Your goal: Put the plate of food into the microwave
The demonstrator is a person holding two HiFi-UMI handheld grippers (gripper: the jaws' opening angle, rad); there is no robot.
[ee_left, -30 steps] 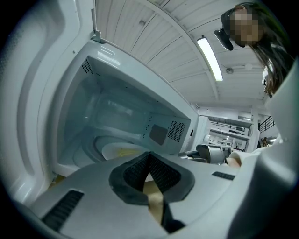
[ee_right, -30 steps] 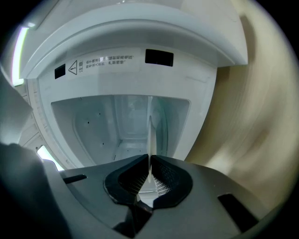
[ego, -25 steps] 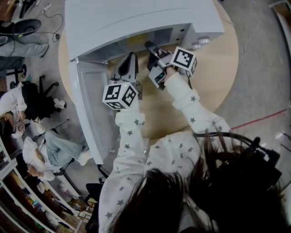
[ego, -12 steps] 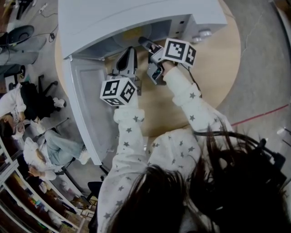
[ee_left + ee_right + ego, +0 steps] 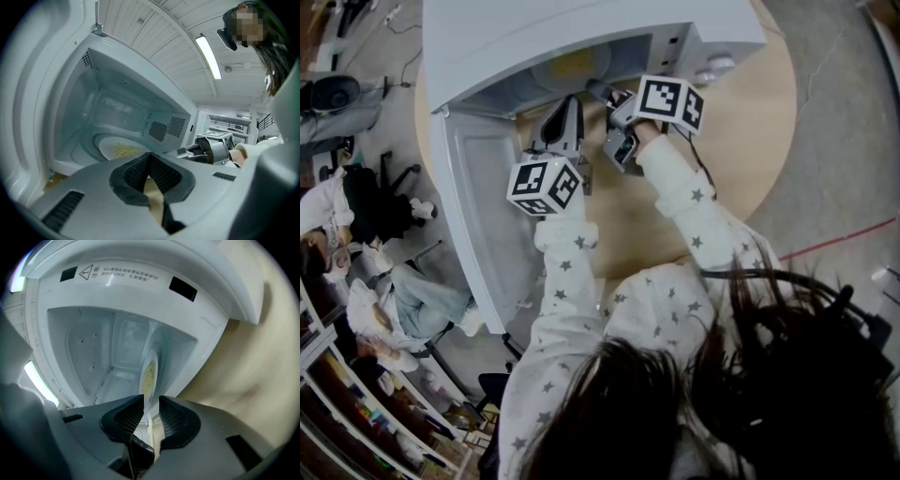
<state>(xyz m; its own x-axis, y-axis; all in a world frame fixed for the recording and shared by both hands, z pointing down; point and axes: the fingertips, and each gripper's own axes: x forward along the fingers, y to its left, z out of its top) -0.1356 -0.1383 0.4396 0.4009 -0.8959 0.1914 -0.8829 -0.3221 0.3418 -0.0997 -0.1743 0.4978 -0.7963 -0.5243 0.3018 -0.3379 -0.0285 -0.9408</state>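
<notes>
A white plate of yellow noodles point(image 5: 149, 373) is inside the open white microwave point(image 5: 581, 28), low over its floor. It shows edge-on in the right gripper view and flat point(image 5: 119, 151) in the left gripper view. My right gripper point(image 5: 151, 404) is turned on its side and reaches into the cavity mouth point(image 5: 598, 90), its jaws closed on the plate's near rim. My left gripper point(image 5: 150, 159) is shut on nothing. It hovers just outside the opening point(image 5: 570, 105), to the left of the right gripper point(image 5: 187, 152).
The microwave door point(image 5: 483, 216) hangs open to the left, beside my left arm. The microwave stands on a round wooden table point(image 5: 741, 131). People sit on chairs point(image 5: 394, 309) on the floor at the left, near shelves at the lower left.
Over the last second my right gripper has pushed a little further into the microwave with the plate. The left gripper has edged up towards the opening. Both have barely moved in the last half second.
</notes>
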